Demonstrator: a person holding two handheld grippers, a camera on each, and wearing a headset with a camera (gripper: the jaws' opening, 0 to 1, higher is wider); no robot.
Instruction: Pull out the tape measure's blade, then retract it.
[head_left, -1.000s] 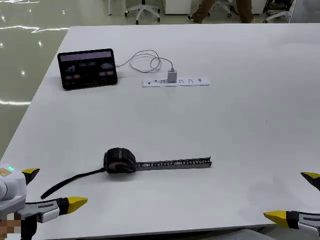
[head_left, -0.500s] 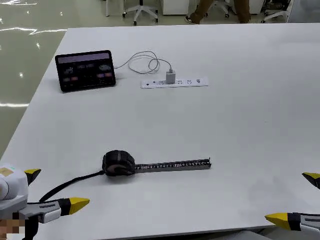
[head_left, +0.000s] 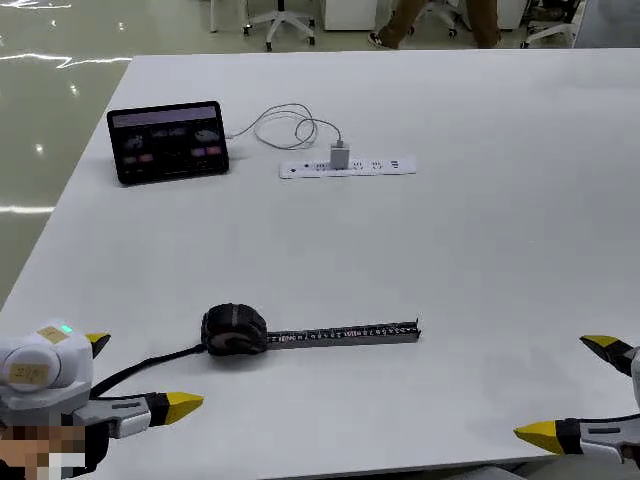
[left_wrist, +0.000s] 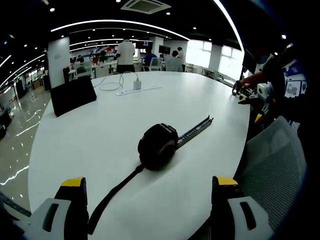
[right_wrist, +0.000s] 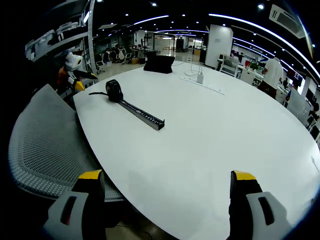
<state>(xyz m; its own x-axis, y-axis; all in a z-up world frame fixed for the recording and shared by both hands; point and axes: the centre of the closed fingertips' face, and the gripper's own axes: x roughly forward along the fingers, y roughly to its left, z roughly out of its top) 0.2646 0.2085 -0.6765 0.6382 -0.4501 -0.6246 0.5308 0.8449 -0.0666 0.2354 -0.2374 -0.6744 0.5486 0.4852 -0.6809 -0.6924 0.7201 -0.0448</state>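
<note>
A black tape measure (head_left: 235, 329) lies on the white table (head_left: 400, 240), its blade (head_left: 345, 334) drawn out to the right and flat on the surface. A black wrist strap (head_left: 140, 367) trails from the case toward the left gripper (head_left: 140, 375), which stands open at the table's front left corner with nothing between its yellow-tipped fingers. The same tape measure (left_wrist: 157, 145) lies ahead of the left gripper (left_wrist: 149, 185) in its own view. The right gripper (head_left: 570, 390) is open at the front right edge, far from the blade's end (right_wrist: 157, 123); the case (right_wrist: 114, 90) lies further off.
A dark tablet (head_left: 168, 140) stands at the back left. A white power strip (head_left: 347, 165) with a plugged charger and looped cable (head_left: 285, 125) lies behind the tape. A mesh chair seat (right_wrist: 45, 145) sits below the table's near edge. People and office chairs are beyond the far edge.
The left gripper has come slightly forward and right, toward the strap. The right gripper has edged a little inward. The tape measure and its drawn-out blade have stayed put.
</note>
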